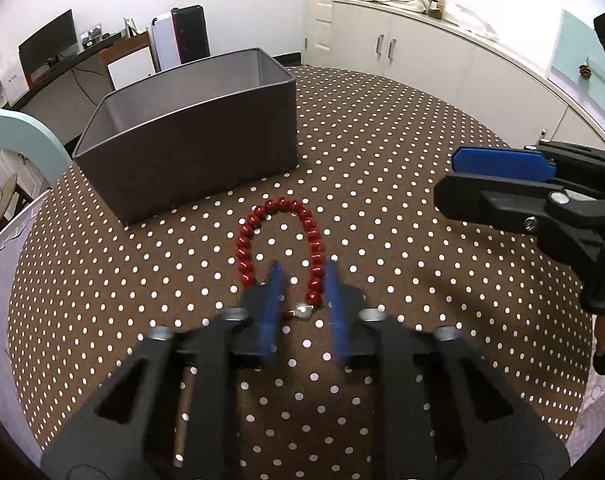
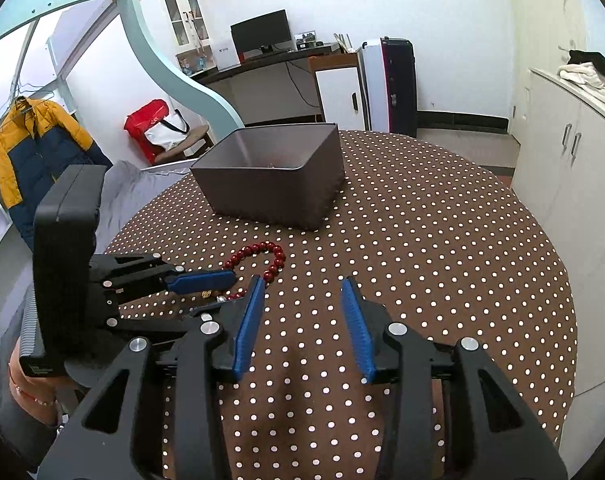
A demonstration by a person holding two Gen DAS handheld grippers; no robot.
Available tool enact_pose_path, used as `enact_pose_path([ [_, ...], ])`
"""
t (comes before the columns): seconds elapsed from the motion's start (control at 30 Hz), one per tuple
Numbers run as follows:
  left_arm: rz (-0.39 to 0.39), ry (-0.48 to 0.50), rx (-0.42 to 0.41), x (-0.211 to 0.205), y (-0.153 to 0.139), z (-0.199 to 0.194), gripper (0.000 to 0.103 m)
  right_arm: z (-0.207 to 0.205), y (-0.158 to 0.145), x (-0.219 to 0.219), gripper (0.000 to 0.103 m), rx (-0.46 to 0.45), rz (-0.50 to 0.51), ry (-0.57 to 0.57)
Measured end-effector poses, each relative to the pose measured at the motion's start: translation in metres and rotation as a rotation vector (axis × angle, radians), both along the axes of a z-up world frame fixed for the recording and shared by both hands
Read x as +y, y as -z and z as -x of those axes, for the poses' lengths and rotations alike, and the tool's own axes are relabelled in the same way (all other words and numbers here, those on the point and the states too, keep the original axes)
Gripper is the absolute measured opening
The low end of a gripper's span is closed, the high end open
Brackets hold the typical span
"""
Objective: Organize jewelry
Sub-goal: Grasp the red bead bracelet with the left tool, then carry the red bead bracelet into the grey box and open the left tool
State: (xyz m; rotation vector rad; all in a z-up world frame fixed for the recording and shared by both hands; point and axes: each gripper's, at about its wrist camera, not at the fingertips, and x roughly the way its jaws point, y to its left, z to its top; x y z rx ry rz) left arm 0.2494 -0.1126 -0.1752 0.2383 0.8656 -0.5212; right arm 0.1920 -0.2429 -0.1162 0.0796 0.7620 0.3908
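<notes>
Brown polka-dot cloth covers the round tabletop (image 1: 402, 208), which stands in a room with white cabinets along one wall and a desk with a monitor behind. An open grey box (image 1: 190, 152) sits on the far part of the cloth, its interior mostly out of sight from these angles. A red bead bracelet (image 1: 315, 240) lies flat on the cloth just in front of the box and apart from it, forming an arch whose closed end points toward the box.

A pearl-like bead (image 1: 304, 312) marks the near end of the strand. The left gripper (image 1: 303, 270) tilts down over this near end. Its blue fingers (image 1: 272, 304) stand a little apart, one on each side of the pearl-like bead, with the right run of red beads just inside the right-hand finger. The pads look blurred and do not visibly press on the strand.

The right gripper (image 2: 303, 282) hovers beside the bracelet, above bare cloth. Its fingers (image 2: 248, 320) are spread, with only the dotted cloth between them.
</notes>
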Motion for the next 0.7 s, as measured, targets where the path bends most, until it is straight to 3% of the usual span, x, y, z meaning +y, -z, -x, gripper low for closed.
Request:
enact_pose_path([
  [0.1,0.016,-0.002,0.012,-0.001,-0.004,-0.004,0.008,-0.002,0.0,0.002,0.038,-0.002,-0.003,-0.002],
  [0.3,0.128,-0.016,0.006,0.027,-0.028,-0.01,0.008,-0.009,-0.007,0.007,0.038,-0.019,-0.006,-0.001],
  [0.7,0.299,-0.028,-0.11,0.077,-0.121,-0.035,0.008,-0.057,-0.033,0.019,0.038,-0.059,-0.021,0.074],
])
